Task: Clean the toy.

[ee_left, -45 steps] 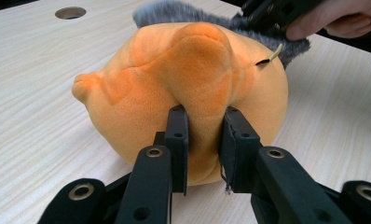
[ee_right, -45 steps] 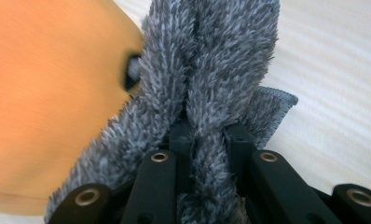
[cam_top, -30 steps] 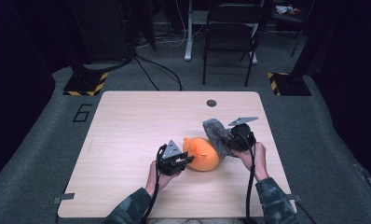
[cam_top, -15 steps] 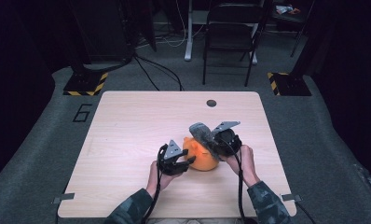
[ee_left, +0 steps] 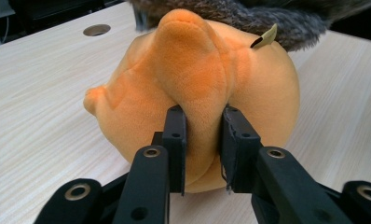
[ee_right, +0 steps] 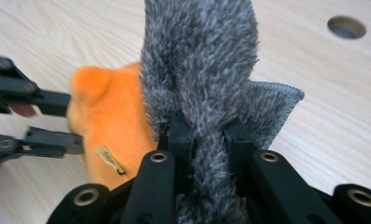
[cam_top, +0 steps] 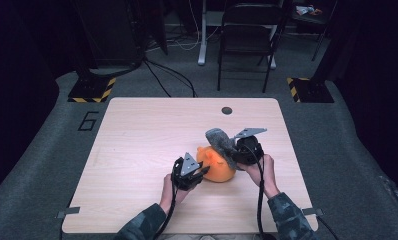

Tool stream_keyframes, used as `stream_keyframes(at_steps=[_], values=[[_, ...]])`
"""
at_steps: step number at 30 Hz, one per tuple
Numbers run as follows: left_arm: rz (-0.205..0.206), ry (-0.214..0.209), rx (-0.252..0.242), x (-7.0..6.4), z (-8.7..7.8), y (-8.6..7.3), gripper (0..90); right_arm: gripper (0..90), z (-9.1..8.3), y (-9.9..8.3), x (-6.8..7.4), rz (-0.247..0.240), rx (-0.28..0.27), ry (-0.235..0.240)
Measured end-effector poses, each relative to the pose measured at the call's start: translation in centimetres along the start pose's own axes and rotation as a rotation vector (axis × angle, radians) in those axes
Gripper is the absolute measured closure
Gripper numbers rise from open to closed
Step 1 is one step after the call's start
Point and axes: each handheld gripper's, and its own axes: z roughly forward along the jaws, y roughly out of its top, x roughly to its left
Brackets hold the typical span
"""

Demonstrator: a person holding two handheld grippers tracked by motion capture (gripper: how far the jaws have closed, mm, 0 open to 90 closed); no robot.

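Note:
An orange plush toy (cam_top: 218, 165) lies on the wooden table (cam_top: 137, 145), a little right of its middle. My left gripper (cam_top: 193, 176) is shut on a fold of that orange plush (ee_left: 197, 79), pinching it between both jaws. A grey furry cloth (cam_top: 221, 142) hangs over the toy's right side, and my right gripper (cam_top: 239, 152) is shut on it. In the right gripper view the grey cloth (ee_right: 202, 60) rises between the jaws, with the orange plush (ee_right: 109, 121) and a small tan tag (ee_right: 108, 158) to its left. The left gripper (ee_right: 58, 123) shows there too.
A round cable hole (cam_top: 227, 110) sits near the table's far edge. A folding chair (cam_top: 247, 35) and floor cables stand beyond the table. Black-and-yellow floor plates (cam_top: 92, 89) lie at the far corners. Bare tabletop stretches to the left.
My right gripper has carried the grey cloth leftward, from beside the toy to over its right side. The left gripper has kept its hold on the orange plush.

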Motion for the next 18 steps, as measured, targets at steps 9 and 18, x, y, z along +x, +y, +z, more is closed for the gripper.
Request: stream_keyframes(at_steps=[9,18], values=[[-0.072,-0.024,-0.013,0.4,0.0,0.2,74.7,77.2,-1.0,1.4,3.3,-0.075,-0.034,0.064],[-0.043,-0.032,0.006,0.5,0.1,-0.1,73.2,76.6,0.4,0.3,1.9,-0.070,0.032,0.002]])
